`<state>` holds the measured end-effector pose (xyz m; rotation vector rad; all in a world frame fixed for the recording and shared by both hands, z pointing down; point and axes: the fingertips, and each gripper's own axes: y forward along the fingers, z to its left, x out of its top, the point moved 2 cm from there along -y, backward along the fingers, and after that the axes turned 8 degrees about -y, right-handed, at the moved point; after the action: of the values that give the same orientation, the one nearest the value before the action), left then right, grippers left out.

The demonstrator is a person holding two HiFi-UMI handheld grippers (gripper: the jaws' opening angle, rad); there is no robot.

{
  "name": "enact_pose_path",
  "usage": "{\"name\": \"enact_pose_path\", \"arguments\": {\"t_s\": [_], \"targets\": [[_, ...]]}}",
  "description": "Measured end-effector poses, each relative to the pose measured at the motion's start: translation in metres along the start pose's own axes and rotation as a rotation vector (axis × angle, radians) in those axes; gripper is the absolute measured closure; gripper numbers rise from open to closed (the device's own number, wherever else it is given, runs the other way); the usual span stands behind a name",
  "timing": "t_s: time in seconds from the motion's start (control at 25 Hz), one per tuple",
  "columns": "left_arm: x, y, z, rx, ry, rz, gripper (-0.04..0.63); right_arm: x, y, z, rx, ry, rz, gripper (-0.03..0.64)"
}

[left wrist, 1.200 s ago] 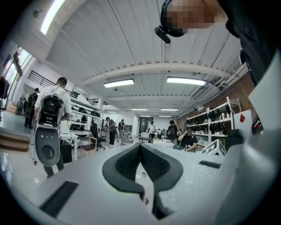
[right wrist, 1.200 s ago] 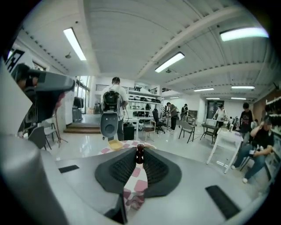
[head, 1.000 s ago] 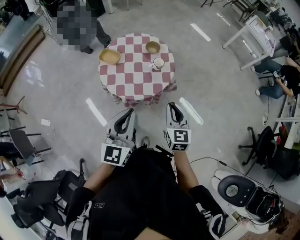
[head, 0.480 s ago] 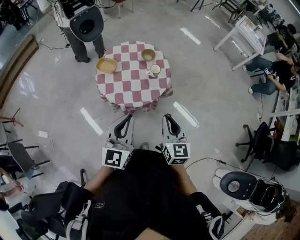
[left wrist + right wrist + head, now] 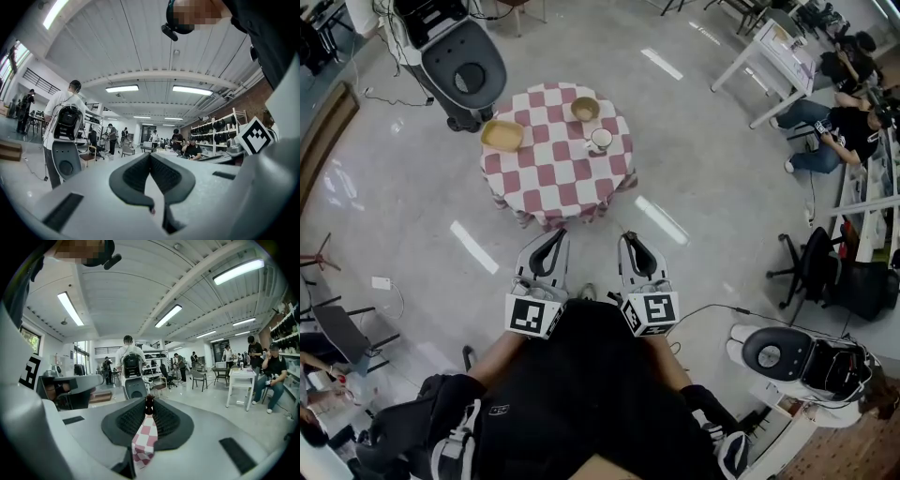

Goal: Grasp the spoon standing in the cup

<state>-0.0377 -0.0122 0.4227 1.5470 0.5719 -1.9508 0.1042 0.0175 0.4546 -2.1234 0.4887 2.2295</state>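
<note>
Holding my left gripper point(image 5: 555, 234) pinched closed and my right gripper point(image 5: 630, 236) a tiny bit apart, low middle; floor point(image 5: 591, 246) lies between them and the checked table point(image 5: 548, 183) with the cup point(image 5: 600, 139) above.

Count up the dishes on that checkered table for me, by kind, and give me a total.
Bowls: 2 (round, squarish tan)
Cup: 1 (white)
Total: 3
</note>
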Motion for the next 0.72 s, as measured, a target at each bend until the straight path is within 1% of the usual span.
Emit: {"name": "enact_pose_path", "arguments": {"t_s": [0.2, 0.44, 0.72], "targets": [[0.001, -0.006, 0.001, -0.010, 0.000, -0.008, 0.586, 0.005, -0.003, 0.006, 0.000, 0.003, -0.009, 0.552], [0.000, -0.010, 0.002, -0.013, -0.016, 0.007, 0.586, 0.006, -0.006, 0.012, -0.006, 0.007, -0.005, 0.552], [0.000, -0.014, 0.001, -0.030, -0.017, -0.005, 0.586, 0.006, -0.009, 0.016, -0.018, 0.005, -0.006, 0.552]]}}
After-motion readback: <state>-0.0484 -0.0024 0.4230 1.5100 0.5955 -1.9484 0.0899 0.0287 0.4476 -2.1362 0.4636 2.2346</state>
